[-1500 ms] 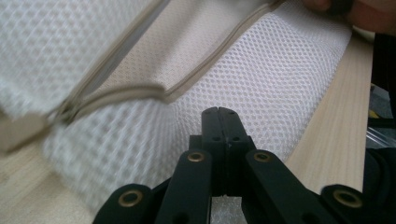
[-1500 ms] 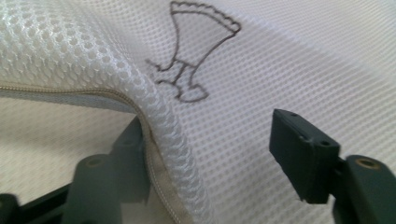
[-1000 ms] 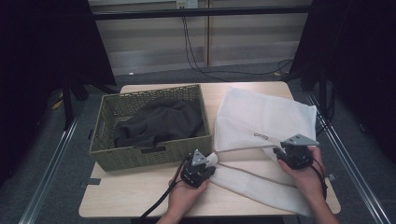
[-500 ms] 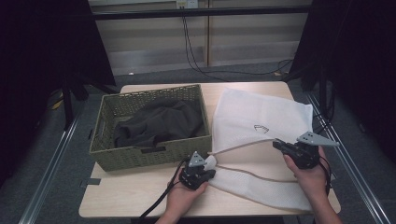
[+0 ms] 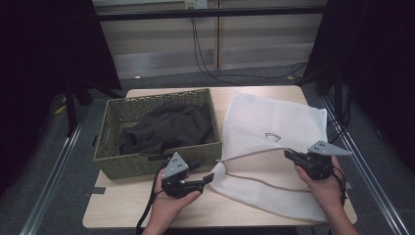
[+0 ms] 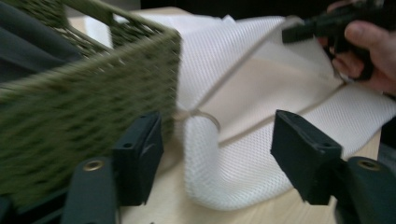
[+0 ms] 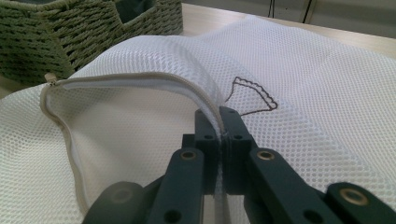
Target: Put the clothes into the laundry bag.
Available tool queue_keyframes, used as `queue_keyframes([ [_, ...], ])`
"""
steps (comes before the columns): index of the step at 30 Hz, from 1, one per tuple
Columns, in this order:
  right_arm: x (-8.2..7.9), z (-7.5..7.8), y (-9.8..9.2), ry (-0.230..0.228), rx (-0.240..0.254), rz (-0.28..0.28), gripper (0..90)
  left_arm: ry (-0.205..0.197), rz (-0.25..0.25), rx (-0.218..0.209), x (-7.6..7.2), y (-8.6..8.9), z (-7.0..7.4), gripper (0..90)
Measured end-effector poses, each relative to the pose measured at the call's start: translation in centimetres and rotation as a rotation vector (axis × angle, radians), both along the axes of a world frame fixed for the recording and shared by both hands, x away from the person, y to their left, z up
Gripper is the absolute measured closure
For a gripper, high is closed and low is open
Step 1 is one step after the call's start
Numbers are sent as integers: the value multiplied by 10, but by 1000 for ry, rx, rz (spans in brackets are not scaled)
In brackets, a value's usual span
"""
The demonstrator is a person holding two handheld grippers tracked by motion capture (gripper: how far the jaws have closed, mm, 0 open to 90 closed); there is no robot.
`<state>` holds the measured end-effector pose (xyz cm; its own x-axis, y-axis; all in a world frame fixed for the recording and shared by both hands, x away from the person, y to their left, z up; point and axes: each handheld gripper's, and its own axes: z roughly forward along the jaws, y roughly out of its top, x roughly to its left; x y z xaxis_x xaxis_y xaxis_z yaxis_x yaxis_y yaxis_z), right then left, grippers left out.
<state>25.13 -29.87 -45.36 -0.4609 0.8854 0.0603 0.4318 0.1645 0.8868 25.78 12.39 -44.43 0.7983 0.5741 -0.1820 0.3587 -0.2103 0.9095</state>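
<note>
A white mesh laundry bag (image 5: pixel 274 122) lies on the right half of the table, its beige zip edge gaping. My right gripper (image 5: pixel 288 155) is shut on the bag's upper zip edge and holds it lifted; in the right gripper view the jaws (image 7: pixel 219 126) pinch the mesh (image 7: pixel 303 84). My left gripper (image 5: pixel 201 172) sits by the bag's near-left corner beside the basket. Its jaws have just been opening, and in the left gripper view they (image 6: pixel 217 154) stand wide, with the bag's rolled corner (image 6: pixel 219 182) lying loose between them, untouched.
A green woven basket (image 5: pixel 112 161) stands on the table's left half with a dark garment (image 5: pixel 166 127) inside. Its near-right corner (image 6: pixel 84 102) is close to my left gripper. Black curtains and metal rails flank the table.
My left gripper opened, let go of the bag's corner and drew back to the left. My right gripper closed on the upper zip edge and lifted it slightly, so the bag's mouth gapes wider.
</note>
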Motion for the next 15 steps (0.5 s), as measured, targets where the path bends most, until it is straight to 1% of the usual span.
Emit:
queue_keyframes([
  [1, 0, -1, 0, 3, -1, 8, 873, -12, 27, 10, 3, 8, 7, 240],
  [2, 0, -1, 0, 3, -1, 8, 873, -12, 27, 10, 3, 8, 7, 205],
  [3, 0, -2, 1, 5, -3, 9, 873, -9, 53, 23, 5, 14, 14, 171],
  [4, 0, -3, 1, 7, -4, 9, 872, -22, 64, 38, 6, 19, 18, 156],
  [5, 1, -4, 1, 9, -7, 12, 872, -27, 71, 39, 6, 23, 21, 162],
  [6, 1, -4, 1, 9, -7, 12, 872, -27, 71, 39, 6, 23, 21, 164],
  [7, 0, -4, 1, 13, -6, 12, 872, -34, 107, 25, 7, 34, 27, 168],
  [8, 0, -4, 1, 13, -6, 12, 872, -34, 107, 25, 7, 34, 27, 182],
  [9, 0, -5, 1, 10, -7, 15, 871, -46, 137, -16, 9, 49, 34, 197],
  [10, 0, -5, 1, 10, -7, 15, 871, -46, 137, -16, 9, 49, 34, 218],
  [11, -1, -5, 1, 12, -7, 12, 871, -56, 174, -39, 10, 66, 42, 233],
  [12, -1, -6, 1, 14, -9, 17, 870, -64, 197, -32, 12, 74, 45, 235],
  [13, -1, -6, 1, 16, -12, 16, 870, -64, 221, -17, 13, 81, 47, 237],
  [14, -1, -6, 1, 16, -12, 16, 870, -64, 221, -17, 13, 81, 47, 236],
  [15, -1, -7, 1, 21, -16, 14, 869, -49, 261, 0, 17, 94, 48, 232],
])
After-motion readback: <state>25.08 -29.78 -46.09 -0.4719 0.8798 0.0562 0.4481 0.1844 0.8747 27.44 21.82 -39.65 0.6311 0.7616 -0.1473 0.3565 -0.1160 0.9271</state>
